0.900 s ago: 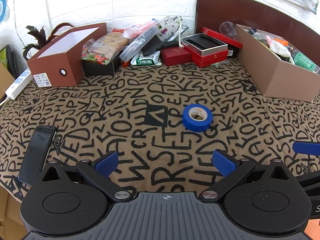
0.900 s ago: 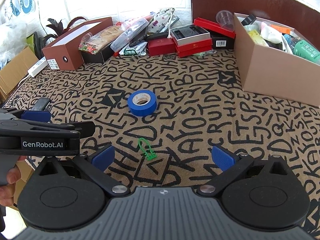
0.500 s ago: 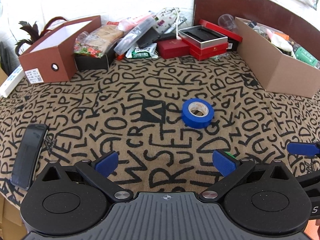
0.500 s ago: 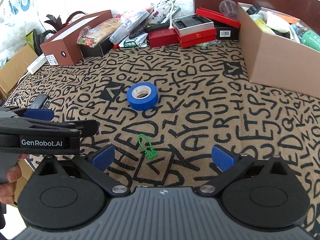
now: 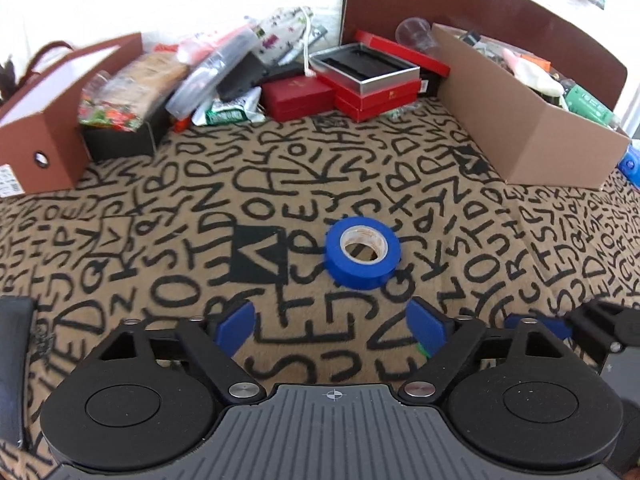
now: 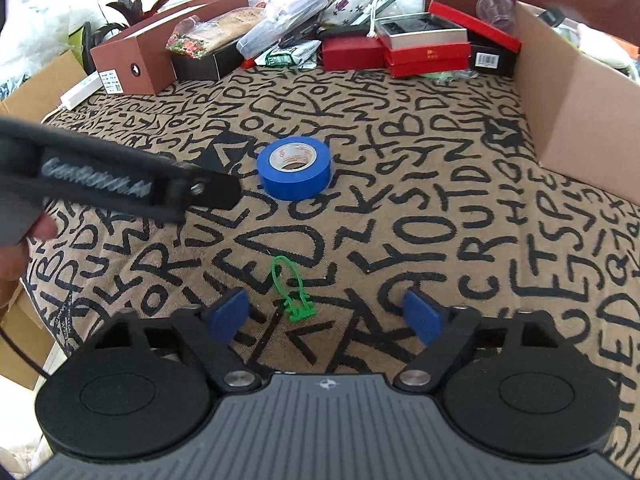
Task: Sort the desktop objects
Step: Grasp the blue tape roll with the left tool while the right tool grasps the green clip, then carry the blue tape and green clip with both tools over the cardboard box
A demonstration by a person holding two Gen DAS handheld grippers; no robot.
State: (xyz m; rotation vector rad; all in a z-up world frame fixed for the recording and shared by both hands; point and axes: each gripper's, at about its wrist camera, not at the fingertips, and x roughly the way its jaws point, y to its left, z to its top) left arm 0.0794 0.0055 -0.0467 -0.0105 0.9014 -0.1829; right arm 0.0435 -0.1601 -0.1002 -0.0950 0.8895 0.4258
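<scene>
A blue roll of tape (image 5: 362, 253) lies flat on the letter-patterned cloth, just ahead of my left gripper (image 5: 331, 325), which stands open with nothing between its fingers. In the right wrist view the same blue roll of tape (image 6: 294, 167) sits further ahead, and a small green plastic clip (image 6: 291, 292) lies on the cloth right in front of my right gripper (image 6: 325, 315), also open and empty. The left gripper's black body (image 6: 120, 184) crosses the left of that view, blurred, with a hand below it. A dark phone (image 5: 14, 364) lies at the left edge.
An open tan cardboard box (image 5: 532, 128) with assorted items stands at the right. A brown shoebox (image 5: 52, 120) stands at the back left. Red gift boxes (image 5: 368, 80), snack bags and a pouch crowd the back edge. A white power strip (image 6: 82, 90) lies beyond the cloth's left side.
Both grippers have moved forward towards the blue tape, which now looks larger and nearer. The left gripper has swung right and up across the right wrist view. Jaws stayed open.
</scene>
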